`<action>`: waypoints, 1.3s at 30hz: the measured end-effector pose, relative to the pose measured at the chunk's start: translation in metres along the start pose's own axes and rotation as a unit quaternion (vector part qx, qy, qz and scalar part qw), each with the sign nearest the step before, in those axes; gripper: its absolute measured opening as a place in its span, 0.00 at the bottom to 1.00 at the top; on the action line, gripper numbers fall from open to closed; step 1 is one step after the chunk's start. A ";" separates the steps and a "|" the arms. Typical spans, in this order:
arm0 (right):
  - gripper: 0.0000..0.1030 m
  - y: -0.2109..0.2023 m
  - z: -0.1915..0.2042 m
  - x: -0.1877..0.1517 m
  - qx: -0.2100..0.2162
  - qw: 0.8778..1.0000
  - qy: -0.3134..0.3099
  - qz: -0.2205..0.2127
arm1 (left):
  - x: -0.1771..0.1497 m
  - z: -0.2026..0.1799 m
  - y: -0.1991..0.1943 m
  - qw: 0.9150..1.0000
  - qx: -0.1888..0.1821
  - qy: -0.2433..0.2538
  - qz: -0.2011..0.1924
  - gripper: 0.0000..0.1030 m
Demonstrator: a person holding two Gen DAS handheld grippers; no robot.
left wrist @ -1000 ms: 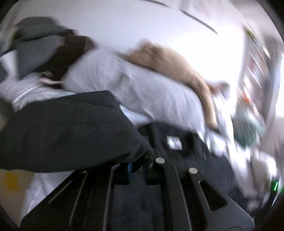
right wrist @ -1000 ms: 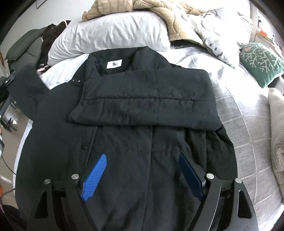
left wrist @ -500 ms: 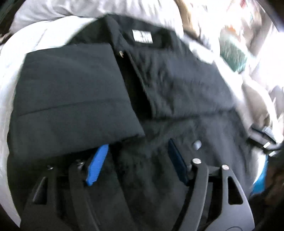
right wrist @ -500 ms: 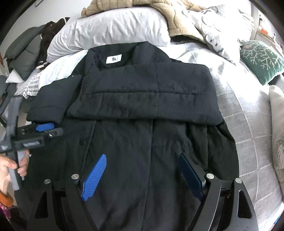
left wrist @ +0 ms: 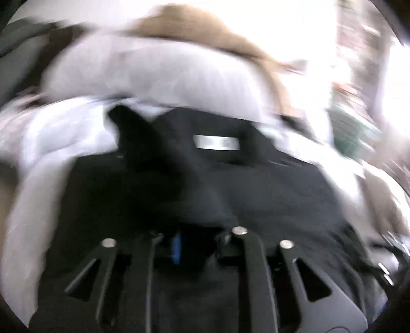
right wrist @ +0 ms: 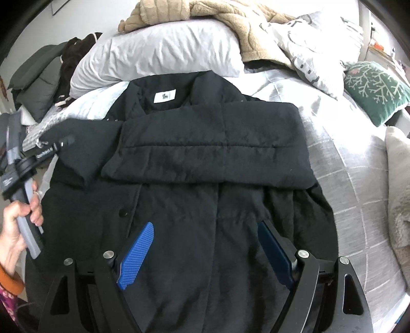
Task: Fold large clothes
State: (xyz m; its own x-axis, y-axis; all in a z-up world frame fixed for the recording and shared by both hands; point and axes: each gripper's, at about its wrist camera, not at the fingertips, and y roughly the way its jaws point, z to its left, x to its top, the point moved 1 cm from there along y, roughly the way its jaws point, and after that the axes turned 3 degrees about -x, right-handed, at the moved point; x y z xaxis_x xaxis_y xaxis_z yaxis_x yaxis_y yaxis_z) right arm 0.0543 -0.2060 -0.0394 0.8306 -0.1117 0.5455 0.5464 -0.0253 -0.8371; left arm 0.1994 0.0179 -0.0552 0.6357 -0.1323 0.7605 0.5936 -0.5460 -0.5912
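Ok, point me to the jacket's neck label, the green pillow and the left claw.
neck label (right wrist: 165,97): right wrist view, middle of the white tag.
green pillow (right wrist: 374,88): right wrist view, its patterned face.
left claw (right wrist: 67,140): right wrist view, fingertips at the sleeve.

Pillow-strewn bed (right wrist: 340,164), white wall (right wrist: 84,15)

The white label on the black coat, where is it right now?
In the right wrist view the white label sits inside the collar of the black coat, just below the white pillow.

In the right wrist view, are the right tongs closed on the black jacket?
No. The right tongs stand wide open above the black jacket, with both blue pads clear of the fabric.
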 end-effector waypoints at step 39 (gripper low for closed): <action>0.24 0.105 0.052 0.073 0.052 0.998 0.031 0.017 | -0.074 0.172 -0.020 0.978 0.080 -0.173 0.080 0.04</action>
State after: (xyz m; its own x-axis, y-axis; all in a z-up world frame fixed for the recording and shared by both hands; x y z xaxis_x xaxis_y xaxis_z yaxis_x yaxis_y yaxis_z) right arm 0.1779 -0.1655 -0.0855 0.8426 -0.1718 0.5104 0.5287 0.0833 -0.8447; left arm 0.2253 0.1807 -0.1460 0.8393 0.0972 0.5349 0.5250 -0.4003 -0.7511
